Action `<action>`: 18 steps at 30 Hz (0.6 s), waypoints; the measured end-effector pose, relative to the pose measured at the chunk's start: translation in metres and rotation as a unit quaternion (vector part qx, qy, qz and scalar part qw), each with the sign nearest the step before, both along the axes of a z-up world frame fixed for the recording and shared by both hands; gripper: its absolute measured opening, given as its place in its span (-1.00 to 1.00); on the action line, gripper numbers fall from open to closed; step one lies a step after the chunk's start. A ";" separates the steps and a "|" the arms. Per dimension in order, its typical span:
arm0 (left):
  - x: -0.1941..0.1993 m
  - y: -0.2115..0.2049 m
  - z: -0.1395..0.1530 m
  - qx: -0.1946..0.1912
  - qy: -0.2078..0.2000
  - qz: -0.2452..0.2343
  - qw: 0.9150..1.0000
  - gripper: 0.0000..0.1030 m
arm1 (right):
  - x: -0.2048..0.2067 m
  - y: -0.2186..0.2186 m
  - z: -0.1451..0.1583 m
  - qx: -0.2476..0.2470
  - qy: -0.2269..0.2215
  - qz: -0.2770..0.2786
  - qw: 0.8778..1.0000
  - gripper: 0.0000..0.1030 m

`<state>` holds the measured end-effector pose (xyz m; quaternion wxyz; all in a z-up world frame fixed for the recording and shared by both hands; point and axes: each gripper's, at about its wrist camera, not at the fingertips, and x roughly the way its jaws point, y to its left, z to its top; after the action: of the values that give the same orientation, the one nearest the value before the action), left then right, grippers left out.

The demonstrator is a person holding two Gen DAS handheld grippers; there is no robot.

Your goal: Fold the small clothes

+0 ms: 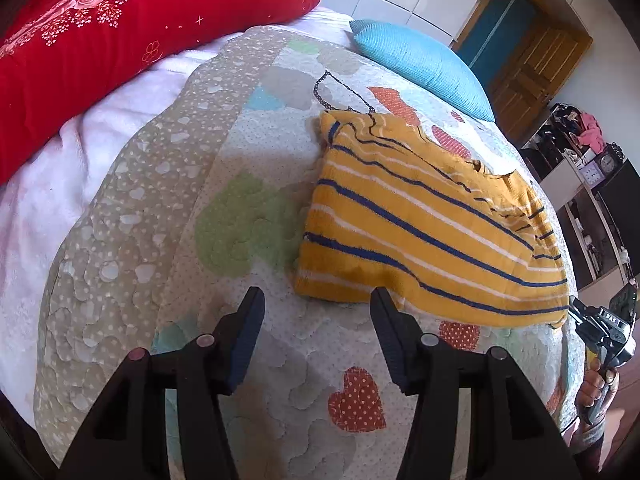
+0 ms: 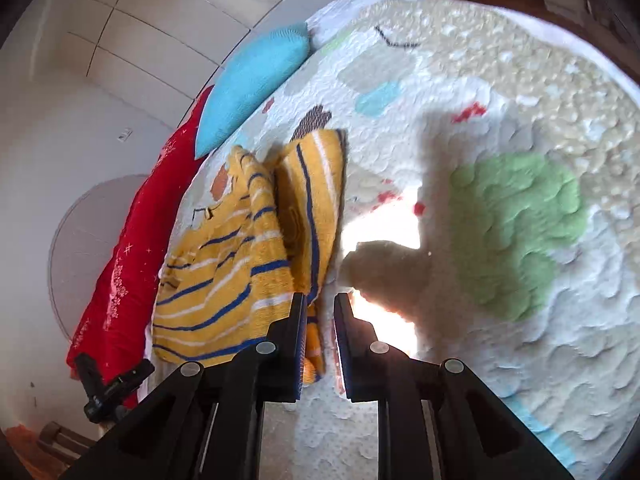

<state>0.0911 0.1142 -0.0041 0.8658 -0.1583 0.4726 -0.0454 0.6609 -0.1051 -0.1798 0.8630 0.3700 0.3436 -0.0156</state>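
Observation:
A small yellow knit top (image 1: 424, 220) with blue and white stripes lies on the quilted bedspread (image 1: 256, 184), partly folded over itself. My left gripper (image 1: 316, 300) is open and empty, just short of the top's near left corner. In the right wrist view the top (image 2: 240, 248) lies to the left, with one edge standing up in a fold. My right gripper (image 2: 320, 300) has its jaws a narrow gap apart at the top's near corner, with nothing between them. It also shows in the left wrist view (image 1: 600, 328) at the bed's right edge.
A red flowered pillow (image 1: 100, 40) and a blue knit cushion (image 1: 424, 64) lie at the bed's far side. A white fleece blanket (image 1: 60, 184) lies at left. Shelves with a clock (image 1: 592, 168) stand beyond the bed at right.

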 end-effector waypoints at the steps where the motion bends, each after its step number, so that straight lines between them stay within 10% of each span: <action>1: 0.001 -0.002 0.000 0.004 -0.001 -0.001 1.000 0.16 | -0.004 0.001 0.009 -0.017 -0.009 -0.002 1.000 -0.63; 6: 0.005 -0.012 -0.005 0.010 -0.003 0.007 1.000 0.32 | -0.003 0.036 0.051 -0.111 -0.048 0.013 0.993 -0.01; 18: -0.002 -0.001 -0.033 -0.003 -0.019 0.034 0.999 0.35 | 0.050 0.186 0.024 -0.283 -0.017 0.166 0.945 0.32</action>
<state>0.0890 0.1128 -0.0367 0.8751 -0.1759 0.4503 -0.0203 0.7106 0.0809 -0.1561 0.9282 0.0488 0.3670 0.0372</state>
